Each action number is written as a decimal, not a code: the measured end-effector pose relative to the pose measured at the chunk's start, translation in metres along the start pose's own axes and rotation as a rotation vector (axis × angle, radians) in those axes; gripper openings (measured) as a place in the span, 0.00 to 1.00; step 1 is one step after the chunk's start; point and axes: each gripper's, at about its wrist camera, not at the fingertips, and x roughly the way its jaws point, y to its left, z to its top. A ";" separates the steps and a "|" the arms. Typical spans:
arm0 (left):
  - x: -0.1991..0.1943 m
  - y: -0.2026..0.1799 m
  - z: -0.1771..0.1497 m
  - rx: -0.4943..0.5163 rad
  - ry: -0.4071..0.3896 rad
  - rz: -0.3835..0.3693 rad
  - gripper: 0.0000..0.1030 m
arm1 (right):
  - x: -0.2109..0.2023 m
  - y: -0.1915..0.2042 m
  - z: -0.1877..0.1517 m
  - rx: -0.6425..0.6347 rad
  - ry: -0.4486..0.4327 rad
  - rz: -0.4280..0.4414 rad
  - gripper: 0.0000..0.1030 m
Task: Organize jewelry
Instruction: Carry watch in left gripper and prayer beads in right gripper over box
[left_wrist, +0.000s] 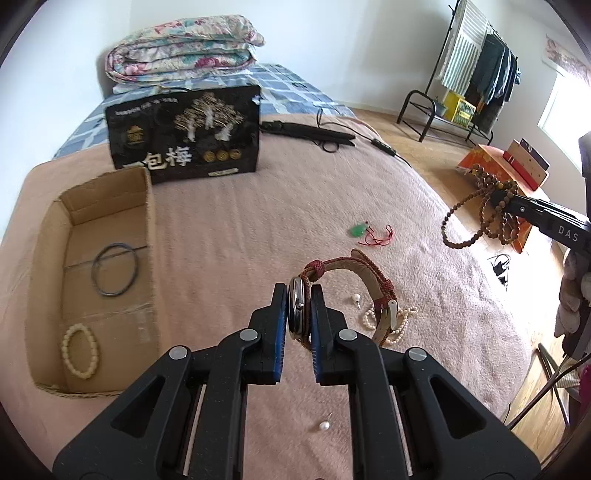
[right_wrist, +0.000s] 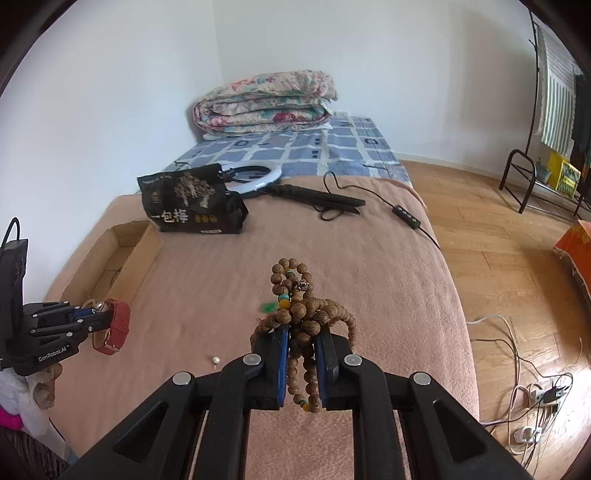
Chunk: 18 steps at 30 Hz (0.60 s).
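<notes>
My left gripper (left_wrist: 298, 295) is shut on a watch (left_wrist: 295, 308) with a red strap (left_wrist: 373, 282), held above the pink blanket; it also shows in the right wrist view (right_wrist: 101, 314). My right gripper (right_wrist: 301, 332) is shut on a brown wooden bead necklace (right_wrist: 301, 306), which dangles at the right of the left wrist view (left_wrist: 480, 214). An open cardboard box (left_wrist: 147, 229) at the left holds a dark bangle (left_wrist: 116, 269) and a cream bead bracelet (left_wrist: 79, 349). A green pendant on red cord (left_wrist: 357, 230), a pearl strand (left_wrist: 402, 321) and loose pearl earrings (left_wrist: 324, 426) lie on the blanket.
A black snack bag (left_wrist: 184, 138) stands behind the box. A folded floral quilt (left_wrist: 184, 48), a ring light (right_wrist: 258, 177) and a black cable with a controller (right_wrist: 406, 214) lie further back. A clothes rack (left_wrist: 476, 74) stands on the wooden floor at the right.
</notes>
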 end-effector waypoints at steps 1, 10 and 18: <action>-0.003 0.003 0.000 -0.004 -0.004 0.002 0.09 | -0.004 0.005 0.003 -0.008 -0.005 0.004 0.10; -0.039 0.046 -0.005 -0.059 -0.040 0.044 0.09 | -0.016 0.057 0.020 -0.067 -0.032 0.060 0.10; -0.059 0.105 -0.017 -0.128 -0.053 0.107 0.09 | -0.010 0.112 0.035 -0.131 -0.044 0.131 0.10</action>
